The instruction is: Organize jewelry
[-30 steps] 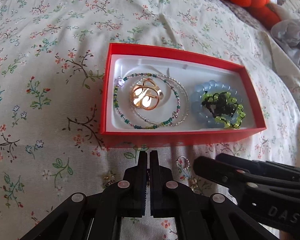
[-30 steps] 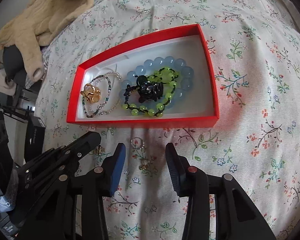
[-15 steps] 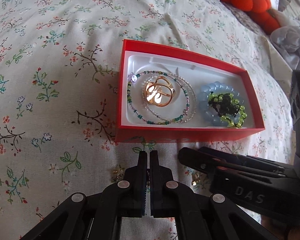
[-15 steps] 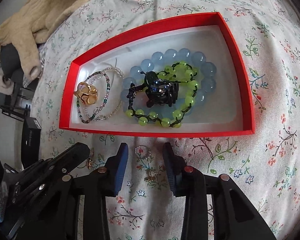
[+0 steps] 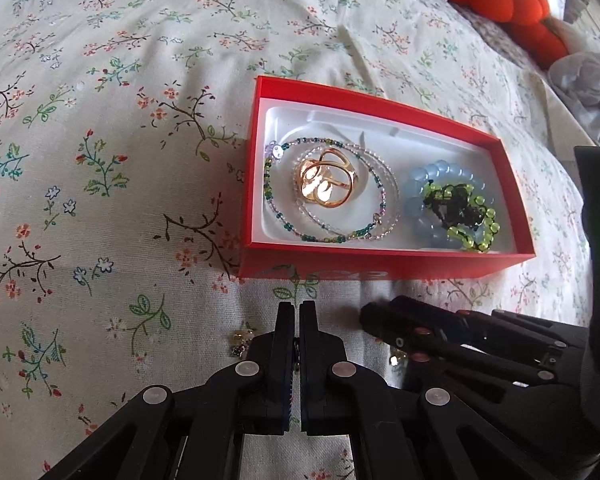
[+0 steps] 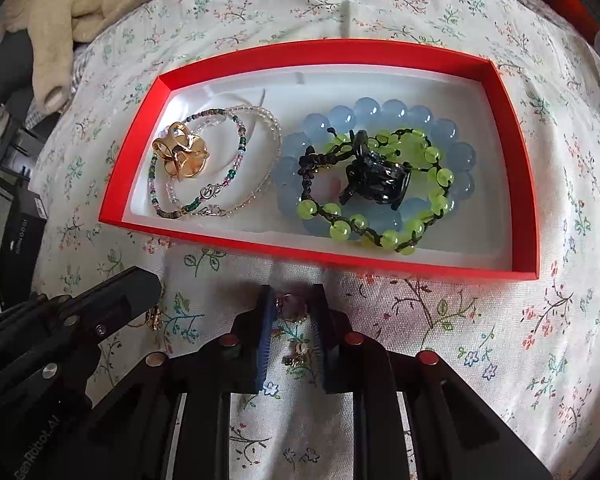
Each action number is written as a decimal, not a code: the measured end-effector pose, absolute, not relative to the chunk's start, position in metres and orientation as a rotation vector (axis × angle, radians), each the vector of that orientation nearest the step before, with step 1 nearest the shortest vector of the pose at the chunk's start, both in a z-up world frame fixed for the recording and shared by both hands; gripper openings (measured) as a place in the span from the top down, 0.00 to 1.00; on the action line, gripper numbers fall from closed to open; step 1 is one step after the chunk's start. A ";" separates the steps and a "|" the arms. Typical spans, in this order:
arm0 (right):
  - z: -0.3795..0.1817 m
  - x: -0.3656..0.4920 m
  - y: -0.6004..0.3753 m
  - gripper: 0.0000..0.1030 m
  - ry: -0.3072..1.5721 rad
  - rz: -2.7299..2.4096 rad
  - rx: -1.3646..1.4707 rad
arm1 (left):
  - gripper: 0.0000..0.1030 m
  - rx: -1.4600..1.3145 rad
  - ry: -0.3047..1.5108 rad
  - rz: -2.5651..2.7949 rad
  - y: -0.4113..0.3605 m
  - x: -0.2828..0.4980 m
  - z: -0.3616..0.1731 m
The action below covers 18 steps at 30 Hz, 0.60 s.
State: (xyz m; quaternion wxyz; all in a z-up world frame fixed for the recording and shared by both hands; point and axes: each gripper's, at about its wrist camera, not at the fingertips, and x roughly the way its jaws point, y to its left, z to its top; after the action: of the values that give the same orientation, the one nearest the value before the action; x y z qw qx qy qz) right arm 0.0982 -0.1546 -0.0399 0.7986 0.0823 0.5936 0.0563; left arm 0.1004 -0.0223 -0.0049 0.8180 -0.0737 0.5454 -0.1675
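1. Left hand-held gripper (image 5: 299, 312), in the left wrist view, hovers pressed shut and empty over the floral bed (image 5: 100, 200), the red box (image 5: 380, 266) at 12 o'clock having slid right of centre within a second. A small gold earring (image 5: 241, 340) lies at its 9 o'clock.

2. Right hand-held gripper (image 6: 292, 304), in the right wrist view, has closed in on the box and narrowed from a wide gap to a slim one around the small ring (image 6: 290, 307), not clearly clamped. A second charm (image 6: 296, 356) lies between its fingers nearer the camera. Bracelets (image 6: 376, 176) already fill the box at 12 o'clock; a pick-up looks imminent.
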 end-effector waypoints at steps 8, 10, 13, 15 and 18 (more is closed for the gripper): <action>-0.021 0.085 -0.174 0.81 1.264 0.150 0.274 | 1.00 -0.203 1.120 -0.342 -0.015 0.097 0.007; -0.012 0.080 -0.177 0.81 1.242 0.164 0.284 | 1.00 -0.217 1.097 -0.347 -0.013 0.096 0.012; 0.003 0.073 -0.185 0.81 1.201 0.171 0.299 | 1.00 -0.237 1.057 -0.355 -0.014 0.094 0.021; 0.010 0.068 -0.193 0.81 1.177 0.168 0.316 | 1.00 -0.249 1.025 -0.363 -0.017 0.094 0.026; 0.019 0.064 -0.207 0.81 1.141 0.155 0.345 | 1.00 -0.267 0.986 -0.381 -0.021 0.095 0.031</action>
State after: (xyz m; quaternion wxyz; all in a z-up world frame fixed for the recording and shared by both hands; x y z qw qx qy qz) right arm 0.0640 -0.2074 0.0193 0.8247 0.1623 0.5368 0.0728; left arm 0.0948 -0.0214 0.0311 0.8551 -0.1271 0.4687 -0.1813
